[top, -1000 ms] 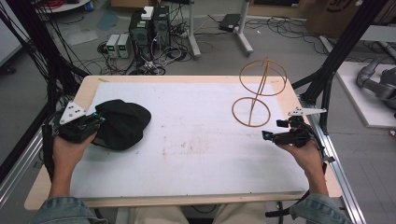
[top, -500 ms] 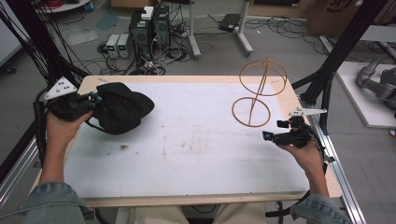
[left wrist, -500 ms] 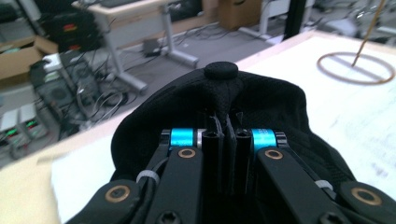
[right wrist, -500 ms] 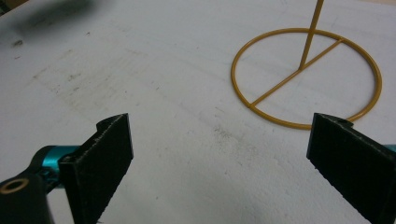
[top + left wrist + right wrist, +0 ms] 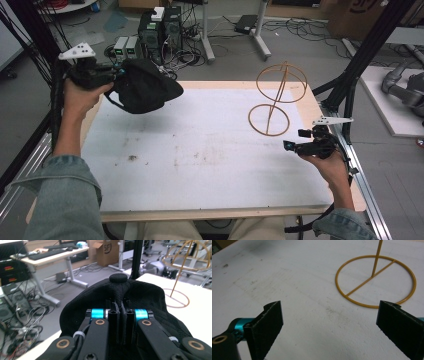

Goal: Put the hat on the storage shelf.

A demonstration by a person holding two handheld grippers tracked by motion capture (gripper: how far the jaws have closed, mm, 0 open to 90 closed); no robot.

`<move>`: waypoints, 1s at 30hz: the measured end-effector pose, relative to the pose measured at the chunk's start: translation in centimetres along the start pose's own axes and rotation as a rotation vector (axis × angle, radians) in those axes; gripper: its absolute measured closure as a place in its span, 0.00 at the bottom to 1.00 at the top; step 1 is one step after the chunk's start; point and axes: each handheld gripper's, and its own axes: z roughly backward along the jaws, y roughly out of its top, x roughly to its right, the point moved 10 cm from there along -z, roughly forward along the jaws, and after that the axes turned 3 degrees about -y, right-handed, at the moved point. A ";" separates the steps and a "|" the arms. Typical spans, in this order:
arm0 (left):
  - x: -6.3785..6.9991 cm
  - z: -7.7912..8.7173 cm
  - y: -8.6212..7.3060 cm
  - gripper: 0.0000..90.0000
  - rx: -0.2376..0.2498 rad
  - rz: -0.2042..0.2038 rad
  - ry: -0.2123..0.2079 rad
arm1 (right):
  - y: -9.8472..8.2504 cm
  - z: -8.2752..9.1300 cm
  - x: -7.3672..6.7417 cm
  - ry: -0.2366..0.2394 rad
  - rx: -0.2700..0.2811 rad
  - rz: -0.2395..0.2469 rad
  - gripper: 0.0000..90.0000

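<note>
The person's left hand is holding the left gripper up over the far left corner of the white table, and its jaws are pressing together on a fold of a black cap. The cap is hanging clear of the table, its shadow lying on the surface below it. In the left gripper view, the left gripper is pinching the cap's fabric between its two black jaws, with the button on the cap's crown standing just beyond them.

A gold wire stand is sitting near the table's far right corner, a ring base flat on the surface and a domed wire frame on top of a thin post. The right gripper is resting low over the table's right edge in the person's right hand, just on the near side of the stand. In the right gripper view, its jaws are standing wide apart, gripping nothing, with the stand's ring base lying just beyond them.
</note>
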 end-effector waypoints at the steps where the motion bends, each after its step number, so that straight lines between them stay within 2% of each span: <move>1: 0.0 -0.4 0.6 0.96 0.011 0.002 -0.012 | -0.1 0.0 0.1 0.000 -0.003 0.000 0.07; 2: 0.0 -0.4 0.6 0.96 0.011 0.002 -0.012 | -0.1 0.0 0.2 -0.002 -0.001 -0.002 0.07; 3: -0.1 -1.3 2.0 0.96 0.044 0.007 -0.031 | -0.2 0.0 0.4 -0.002 -0.001 -0.006 0.07; 5: 0.0 -1.6 2.5 0.96 0.053 0.006 -0.041 | -0.2 0.0 0.5 -0.004 -0.001 -0.012 0.07; 6: 0.2 -2.3 3.6 0.96 0.079 0.008 -0.061 | -0.3 0.0 0.7 -0.005 -0.002 -0.017 0.07; 7: 0.2 -2.3 3.6 0.96 0.079 0.008 -0.061 | -0.3 0.0 0.7 -0.003 -0.001 -0.018 0.07; 9: 0.6 -3.4 5.2 0.96 0.111 0.010 -0.089 | -0.4 -0.1 0.7 -0.003 -0.004 -0.018 0.07; 10: 0.6 -3.4 5.2 0.96 0.111 0.010 -0.089 | -0.4 -0.1 0.7 -0.003 -0.004 -0.018 0.07; 11: 0.9 -4.2 6.1 0.96 0.125 0.007 -0.103 | -0.4 0.0 0.7 -0.001 -0.004 -0.021 0.07; 14: 1.3 -5.0 7.0 0.96 0.133 0.000 -0.123 | -0.3 0.1 0.7 0.002 0.004 -0.026 0.07; 18: 2.6 -7.4 9.1 0.96 0.141 -0.008 -0.172 | -0.4 0.2 0.9 0.000 0.004 -0.030 0.07; 22: 3.4 -8.7 10.1 0.96 0.145 -0.021 -0.195 | -0.4 0.1 0.9 -0.001 0.005 -0.031 0.07; 24: 4.4 -9.9 11.4 0.96 0.166 -0.025 -0.221 | -0.4 0.1 0.9 0.001 0.003 -0.025 0.07; 26: 4.7 -10.3 11.7 0.96 0.170 -0.026 -0.231 | -0.4 0.1 0.9 0.004 0.000 -0.028 0.07; 27: 5.5 -11.2 12.6 0.96 0.182 -0.030 -0.254 | -0.4 0.1 1.0 0.001 0.003 -0.027 0.07; 28: 5.5 -11.2 12.6 0.96 0.182 -0.030 -0.254 | -0.4 0.2 1.0 0.005 0.002 -0.034 0.07; 30: 6.6 -12.6 13.5 0.96 0.192 -0.037 -0.282 | -0.4 0.2 1.0 0.005 0.008 -0.039 0.07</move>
